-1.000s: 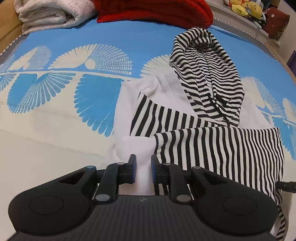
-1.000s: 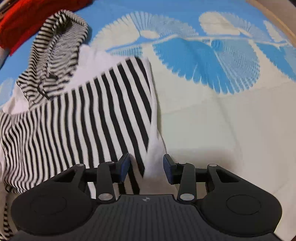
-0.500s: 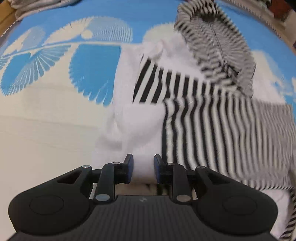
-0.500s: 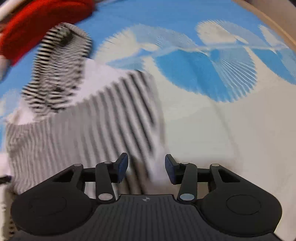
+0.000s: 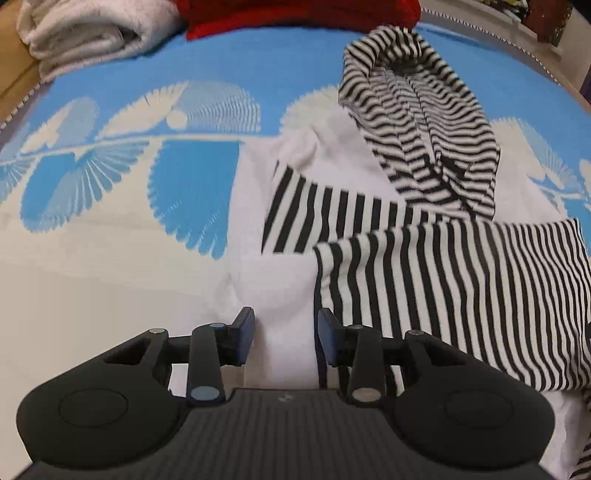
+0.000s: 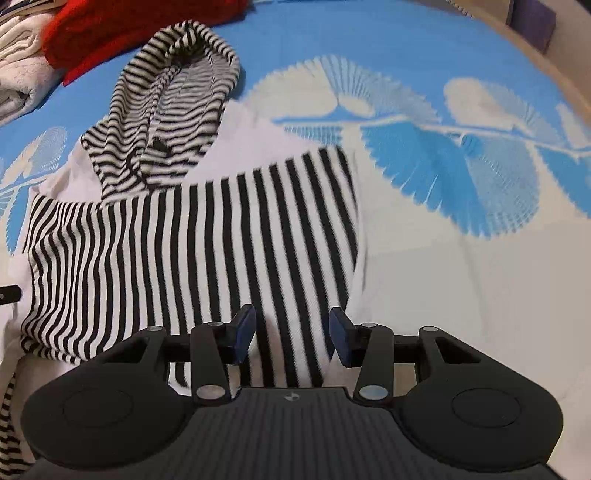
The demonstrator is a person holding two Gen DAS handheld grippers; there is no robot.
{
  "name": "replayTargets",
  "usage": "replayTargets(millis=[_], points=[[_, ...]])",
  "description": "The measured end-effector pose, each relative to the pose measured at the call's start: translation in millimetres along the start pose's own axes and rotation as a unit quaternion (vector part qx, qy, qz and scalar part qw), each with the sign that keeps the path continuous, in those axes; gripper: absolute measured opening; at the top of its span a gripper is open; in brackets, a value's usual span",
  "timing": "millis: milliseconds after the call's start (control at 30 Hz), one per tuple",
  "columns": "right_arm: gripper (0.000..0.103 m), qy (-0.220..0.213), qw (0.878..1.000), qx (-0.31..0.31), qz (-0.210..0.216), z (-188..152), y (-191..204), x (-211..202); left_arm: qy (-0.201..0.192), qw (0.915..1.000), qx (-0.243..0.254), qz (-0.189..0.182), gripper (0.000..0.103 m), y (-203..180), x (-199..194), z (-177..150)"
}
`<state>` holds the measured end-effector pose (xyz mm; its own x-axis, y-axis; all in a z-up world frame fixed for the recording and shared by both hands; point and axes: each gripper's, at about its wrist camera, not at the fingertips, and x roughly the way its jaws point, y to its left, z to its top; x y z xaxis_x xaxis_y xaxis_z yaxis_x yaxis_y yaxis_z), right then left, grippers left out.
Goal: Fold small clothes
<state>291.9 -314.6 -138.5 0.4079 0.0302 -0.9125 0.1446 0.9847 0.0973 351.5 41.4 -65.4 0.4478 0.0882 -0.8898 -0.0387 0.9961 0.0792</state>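
Both grippers over the striped hoodie on the bedspread, jaws apart.

Left gripper (image 5: 286, 334): jaws have just been opening; a white fold of the hoodie (image 5: 424, 258) lies between them, and the pads seem clear of the cloth, though the view there is tight. Striped panel just right of its tips, hood (image 5: 417, 122) ahead and right. Right gripper (image 6: 291, 332): jaws apart over the striped panel's near edge, cloth between them, not pinched. Hoodie (image 6: 184, 240) spreads ahead and left of it, hood (image 6: 173, 110) farther ahead-left. Blue-and-white bedspread (image 6: 461, 258) to its right. Red fabric (image 5: 295, 14) and white towel (image 5: 92, 33) far ahead of the left gripper.
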Motion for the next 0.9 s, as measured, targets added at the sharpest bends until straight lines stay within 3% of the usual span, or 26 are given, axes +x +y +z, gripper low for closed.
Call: replayTargets(millis=[500, 900], points=[[0.046, -0.061, 0.998, 0.025, 0.004, 18, 4, -37, -0.047, 0.9988, 0.006, 0.015, 0.042, -29, -33, 13], [0.046, -0.067, 0.997, 0.026, 0.009, 17, 0, -47, -0.098, 0.995, 0.003, 0.02, 0.041, -40, -53, 22]])
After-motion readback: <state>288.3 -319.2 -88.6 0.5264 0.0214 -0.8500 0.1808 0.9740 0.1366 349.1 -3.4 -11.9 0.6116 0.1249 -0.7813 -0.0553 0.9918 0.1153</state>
